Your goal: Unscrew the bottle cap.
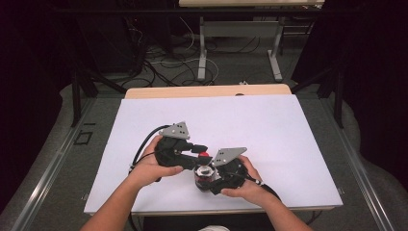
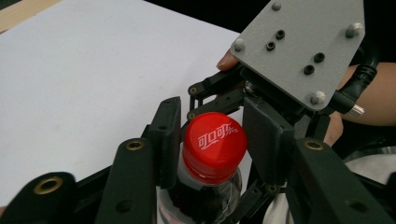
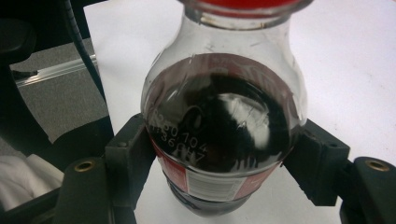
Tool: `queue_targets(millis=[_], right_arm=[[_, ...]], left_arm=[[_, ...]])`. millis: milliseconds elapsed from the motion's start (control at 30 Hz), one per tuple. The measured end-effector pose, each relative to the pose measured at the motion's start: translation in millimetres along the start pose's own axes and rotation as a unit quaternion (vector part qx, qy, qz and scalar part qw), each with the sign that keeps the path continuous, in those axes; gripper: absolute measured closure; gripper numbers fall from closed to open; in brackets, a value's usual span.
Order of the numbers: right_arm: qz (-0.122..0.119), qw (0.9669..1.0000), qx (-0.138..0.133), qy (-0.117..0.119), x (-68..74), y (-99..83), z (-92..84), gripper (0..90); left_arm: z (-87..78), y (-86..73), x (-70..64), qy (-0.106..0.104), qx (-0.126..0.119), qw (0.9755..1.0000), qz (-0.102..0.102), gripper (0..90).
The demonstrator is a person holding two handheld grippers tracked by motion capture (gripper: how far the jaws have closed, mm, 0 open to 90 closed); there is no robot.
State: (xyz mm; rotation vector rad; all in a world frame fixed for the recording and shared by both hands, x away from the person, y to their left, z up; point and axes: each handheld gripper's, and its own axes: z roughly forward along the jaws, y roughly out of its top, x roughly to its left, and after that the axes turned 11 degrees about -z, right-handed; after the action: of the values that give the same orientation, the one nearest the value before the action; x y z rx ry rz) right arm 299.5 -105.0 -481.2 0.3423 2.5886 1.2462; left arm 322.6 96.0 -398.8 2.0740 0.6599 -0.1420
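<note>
Flanking bottle (image 1: 204,177), both hands low

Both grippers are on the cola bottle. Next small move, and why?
Probably twist the red screw cap with the left gripper, whose jaws sit against it on both sides, while the right gripper clamps the clear plastic bottle of dark cola. The cap is on.

Grey floor (image 1: 57,159), tangled cables (image 1: 163,60), second table (image 1: 240,29) behind.

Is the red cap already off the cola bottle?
No, in the left gripper view the red cap sits on the neck of the cola bottle, between the left hand-held gripper jaws.
</note>
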Motion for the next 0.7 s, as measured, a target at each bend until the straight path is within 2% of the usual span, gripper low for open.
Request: queue_targets(millis=[100, 167, 200, 267, 300, 400, 433, 500, 567, 600, 633, 667, 700], right_arm=[[0.001, 1.0, 0.001, -0.001, -0.3, -0.1, 0.1, 29.8], [0.007, 1.0, 0.002, -0.003, -0.9, -0.5, 0.2, 29.8], [0.01, 0.9999, 0.003, -0.007, -1.5, -0.7, 0.1, 29.8], [0.016, 0.9998, 0.002, -0.015, -3.0, -1.1, -0.4, 29.8], [0.017, 0.9997, 0.003, -0.019, -3.4, -1.1, -0.4, 29.8], [0.023, 0.9991, 0.01, -0.036, -2.9, -0.9, 0.3, 29.8], [0.024, 0.999, 0.012, -0.035, -2.8, -1.0, 0.3, 29.8], [0.026, 0.999, 0.01, -0.035, -3.1, -2.0, 0.6, 29.8], [0.026, 0.9991, 0.011, -0.031, -4.0, -2.6, 0.4, 29.8], [0.026, 0.9991, 0.012, -0.032, -4.1, -2.6, 0.6, 29.8], [0.027, 0.999, 0.012, -0.034, -4.3, -2.7, 0.6, 29.8], [0.03, 0.9989, 0.011, -0.033, -4.4, -2.6, 0.7, 29.8], [0.03, 0.9988, 0.007, -0.037, -4.4, -2.9, 1.1, 29.8]], left_arm=[[2.6, -1.0, -1.7, 0.008, -0.008, 0.9999, -0.012, 60.1], [4.6, -2.3, -5.7, 0.029, -0.021, 0.9992, -0.018, 60.6], [6.3, -3.8, -9.5, 0.048, -0.036, 0.9976, -0.034, 60.9], [8.5, -5.6, -16.9, 0.084, -0.053, 0.994, -0.046, 61.2], [10.7, -6.5, -21.5, 0.106, -0.065, 0.9907, -0.055, 61.3], [16.5, -8.2, -30.9, 0.153, -0.085, 0.9827, -0.063, 61.4], [18.1, -8.7, -33.8, 0.161, -0.087, 0.9811, -0.062, 61.4], [19.3, -9.2, -38.1, 0.173, -0.094, 0.9782, -0.065, 61.5], [17.8, -7.8, -38.8, 0.174, -0.091, 0.9782, -0.069, 61.5], [17.7, -7.2, -38.5, 0.174, -0.097, 0.9773, -0.071, 61.5], [15.6, -5.8, -37.5, 0.171, -0.088, 0.9786, -0.073, 61.5], [15.1, -5.4, -36.6, 0.172, -0.097, 0.9772, -0.077, 61.5], [13.8, -4.8, -35.2, 0.172, -0.096, 0.9773, -0.078, 61.5]])
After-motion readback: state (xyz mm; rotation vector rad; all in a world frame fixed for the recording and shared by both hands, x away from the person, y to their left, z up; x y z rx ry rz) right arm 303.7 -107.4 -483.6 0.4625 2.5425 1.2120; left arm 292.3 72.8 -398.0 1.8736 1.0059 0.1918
